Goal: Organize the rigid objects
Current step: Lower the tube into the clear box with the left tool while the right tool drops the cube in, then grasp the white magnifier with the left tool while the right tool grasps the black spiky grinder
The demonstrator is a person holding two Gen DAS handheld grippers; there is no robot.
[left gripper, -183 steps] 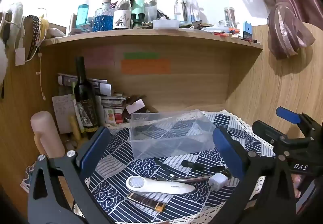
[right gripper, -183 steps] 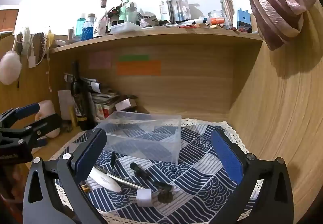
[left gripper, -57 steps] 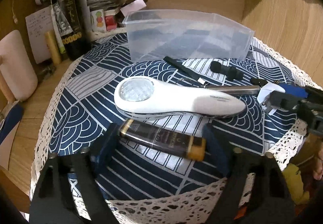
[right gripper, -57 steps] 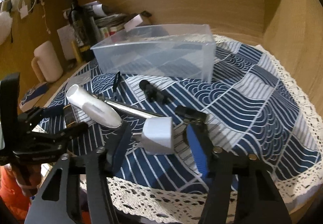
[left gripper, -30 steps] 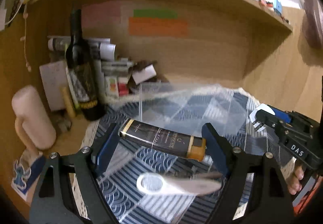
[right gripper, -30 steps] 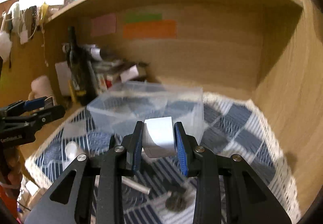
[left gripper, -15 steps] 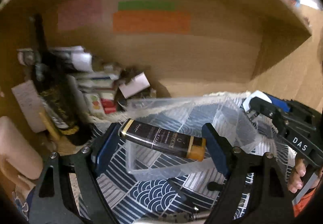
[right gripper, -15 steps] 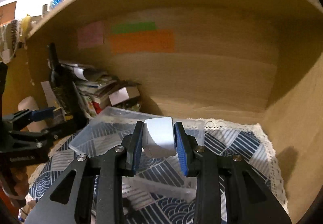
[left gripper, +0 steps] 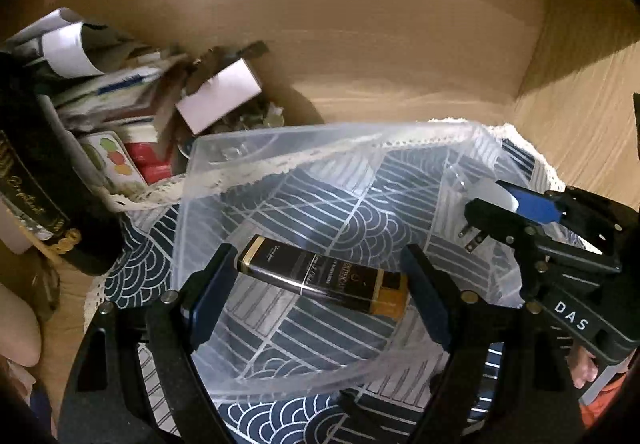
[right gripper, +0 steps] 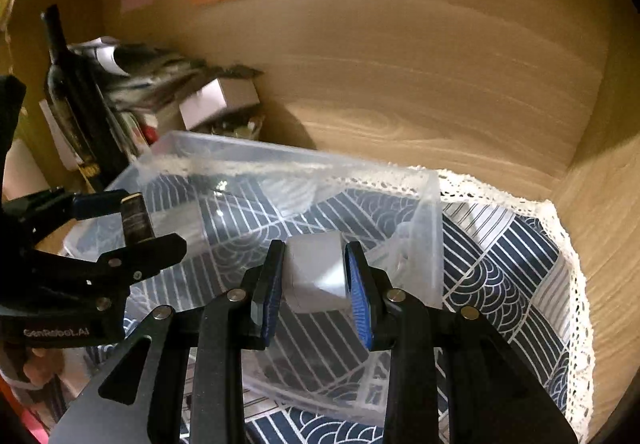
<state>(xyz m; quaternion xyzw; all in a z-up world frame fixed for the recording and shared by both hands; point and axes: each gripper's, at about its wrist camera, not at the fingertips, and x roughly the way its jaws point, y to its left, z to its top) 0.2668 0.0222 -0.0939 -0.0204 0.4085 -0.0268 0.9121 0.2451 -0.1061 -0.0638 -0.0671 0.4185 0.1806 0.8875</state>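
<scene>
My left gripper (left gripper: 320, 284) is shut on a black and gold flat case (left gripper: 324, 280), held crosswise over the open clear plastic bin (left gripper: 280, 148). My right gripper (right gripper: 316, 276) is shut on a white plug adapter (right gripper: 316, 272), held over the right part of the same bin (right gripper: 432, 212). In the left wrist view the right gripper (left gripper: 492, 204) shows at the right with the adapter's prongs (left gripper: 470, 240) pointing down into the bin. In the right wrist view the left gripper (right gripper: 120, 224) shows at the left with the case end (right gripper: 136, 220).
The bin stands on a blue patterned cloth with a lace edge (right gripper: 560, 244) inside a wooden alcove. A dark wine bottle (right gripper: 76, 96), stacked papers and small boxes (left gripper: 220, 96) crowd the back left. The wooden wall (right gripper: 600, 224) is close on the right.
Both grippers have moved forward and down with their objects, from above the near side of the bin to over its inside. Both grips are unchanged.
</scene>
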